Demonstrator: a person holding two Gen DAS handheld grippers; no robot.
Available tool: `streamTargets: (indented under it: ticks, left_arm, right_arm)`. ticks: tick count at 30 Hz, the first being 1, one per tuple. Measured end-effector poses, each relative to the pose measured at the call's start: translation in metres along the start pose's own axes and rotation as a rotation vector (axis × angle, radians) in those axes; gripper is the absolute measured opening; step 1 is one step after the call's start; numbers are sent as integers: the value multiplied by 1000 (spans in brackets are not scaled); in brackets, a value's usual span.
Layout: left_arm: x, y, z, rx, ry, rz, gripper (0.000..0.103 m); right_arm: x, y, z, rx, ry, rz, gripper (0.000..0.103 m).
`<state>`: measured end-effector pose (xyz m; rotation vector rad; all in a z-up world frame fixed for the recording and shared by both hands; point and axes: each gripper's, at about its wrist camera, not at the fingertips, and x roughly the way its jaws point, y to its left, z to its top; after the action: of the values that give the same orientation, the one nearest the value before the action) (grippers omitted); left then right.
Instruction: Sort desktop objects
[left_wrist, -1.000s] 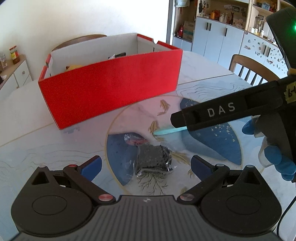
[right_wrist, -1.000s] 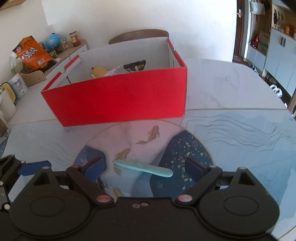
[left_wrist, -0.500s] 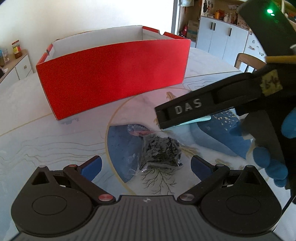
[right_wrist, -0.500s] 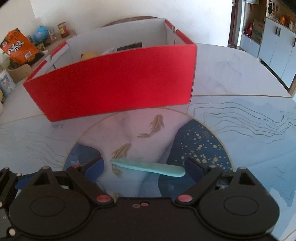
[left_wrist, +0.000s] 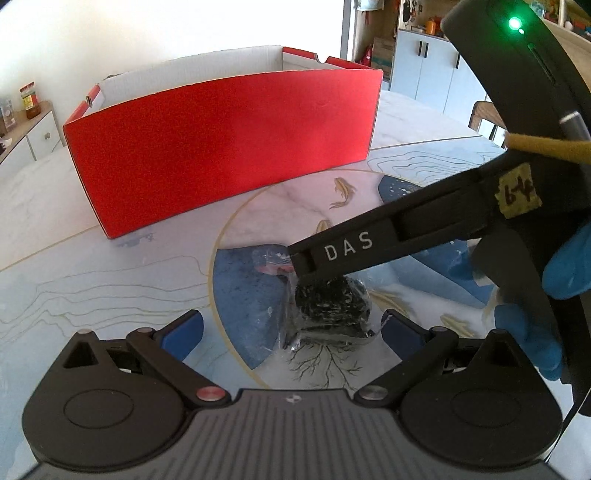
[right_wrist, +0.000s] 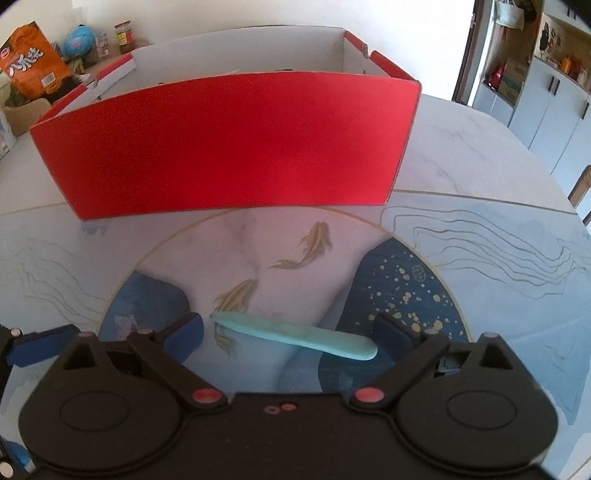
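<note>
Both tongs are spread: left tongs (left_wrist: 291, 326) around a dark wrapped packet (left_wrist: 330, 310), right tongs (right_wrist: 290, 334) around a turquoise stick (right_wrist: 295, 335).

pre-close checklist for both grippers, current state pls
1. Left gripper open: ok, jaws spread.
2. Black wrapped packet between the left jaws: ok, lying on the table.
3. Right gripper open: ok.
4. Teal stick between the right jaws: ok, lying crosswise; contact with its right end cannot tell.
5. Grippers clear of each other: not ok, the right one's finger crosses just over the packet in the left view.
6. Red box open-topped and unobstructed: ok; room inside cannot tell.
</note>
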<state>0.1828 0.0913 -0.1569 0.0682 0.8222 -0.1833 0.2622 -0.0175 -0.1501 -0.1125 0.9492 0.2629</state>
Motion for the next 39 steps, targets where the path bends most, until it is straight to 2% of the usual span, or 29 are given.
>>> streamTargets:
  ticks: [6, 11, 14, 15, 18, 24, 28, 29, 31, 36, 39]
  left_arm:
    - [1, -1, 0, 0, -3, 6, 103]
    - [2, -1, 1, 0, -6, 17, 103]
    - [3, -2, 2, -3, -9, 15, 102]
    - [2, -2, 2, 0, -13, 15, 102]
    - [2, -5, 3, 16, -24, 10, 102]
    - [3, -7, 3, 41, -30, 3, 88]
    - [3, -11, 4, 45, -33, 9, 87]
    - [3, -10, 4, 45, -34, 14, 87]
    - [3, -8, 4, 40, -35, 13, 87]
    - [8, -11, 7, 34, -33, 12, 87]
    - [7, -13, 3, 31, -31, 11, 87]
  right_arm:
    - [2, 0, 2, 10, -5, -3, 101]
    - [1, 0, 1, 15, -11, -14, 97]
    - [-3, -2, 1, 19, -16, -16, 92]
    - [-4, -2, 0, 17, -21, -17, 86]
    - [-6, -4, 1, 20, -23, -18, 79]
    - [-9, -7, 0, 10, -29, -11, 72]
    - [-12, -12, -2, 1, -26, 14, 73]
    - [-14, -14, -2, 11, -30, 18, 76]
    - [-18, -18, -3, 23, -42, 15, 91]
    - [-16, -17, -6, 37, -30, 6, 93]
    - [-12, -15, -4, 76, -16, -14, 98]
